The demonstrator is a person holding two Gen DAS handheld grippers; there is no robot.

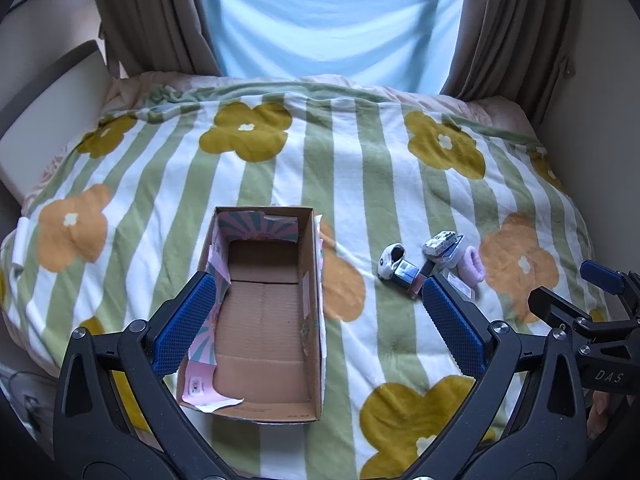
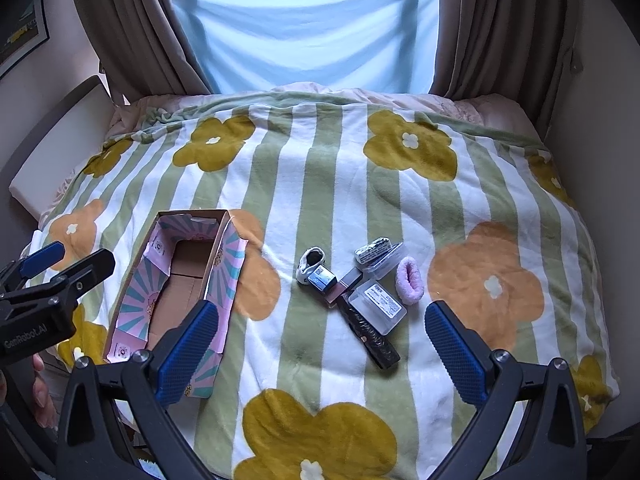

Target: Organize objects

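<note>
An open, empty cardboard box [image 1: 262,312] with pink patterned flaps lies on the flowered blanket; it also shows in the right wrist view [image 2: 180,280]. To its right lies a cluster of small items: a white sock [image 2: 310,262], a small dark box [image 2: 323,278], a clear plastic case [image 2: 376,300], a dark long packet [image 2: 370,338], a pink hair tie [image 2: 409,282] and a patterned bar [image 2: 373,249]. My left gripper [image 1: 318,300] is open and empty above the box. My right gripper [image 2: 322,330] is open and empty, just short of the cluster.
The striped blanket [image 2: 340,184] covers the bed. Brown curtains [image 2: 132,32] and a blue window cloth [image 2: 304,24] stand behind it. A headboard [image 1: 44,120] runs along the left, a wall on the right.
</note>
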